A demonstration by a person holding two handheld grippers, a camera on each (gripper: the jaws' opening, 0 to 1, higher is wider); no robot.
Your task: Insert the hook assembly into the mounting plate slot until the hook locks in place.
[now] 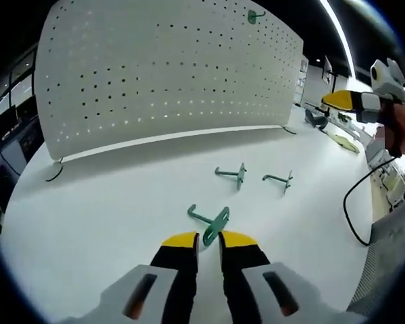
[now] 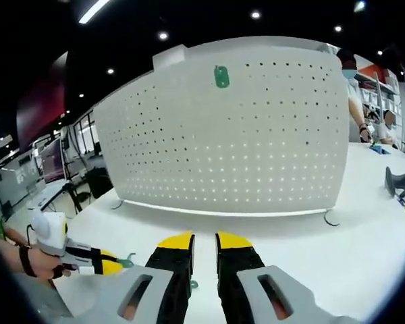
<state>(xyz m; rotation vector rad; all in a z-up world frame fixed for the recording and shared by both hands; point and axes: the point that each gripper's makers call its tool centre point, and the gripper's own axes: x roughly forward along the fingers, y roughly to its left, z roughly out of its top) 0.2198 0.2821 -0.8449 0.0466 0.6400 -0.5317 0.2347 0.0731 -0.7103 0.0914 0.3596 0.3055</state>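
Left gripper view has the left gripper (image 1: pixel 208 238), jaws nearly pressed together, closing on the nearest green hook (image 1: pixel 210 223) lying on the white table (image 1: pixel 94 216); its shank runs up-left from the plate. The right gripper (image 2: pixel 204 241), narrowly parted and empty, faces the pegboard (image 2: pixel 256 148).

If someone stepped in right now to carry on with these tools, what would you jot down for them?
Left hand-held gripper: low over the table, jaws closing around the nearest green hook; a firm grip can't be confirmed.
Right hand-held gripper: empty, jaws slightly apart, facing the white pegboard.
Things: two more green hooks lie on the white table.
Done: one hook already sits high on the pegboard.
Left: lift the nearest hook, push it into the board until it locks.
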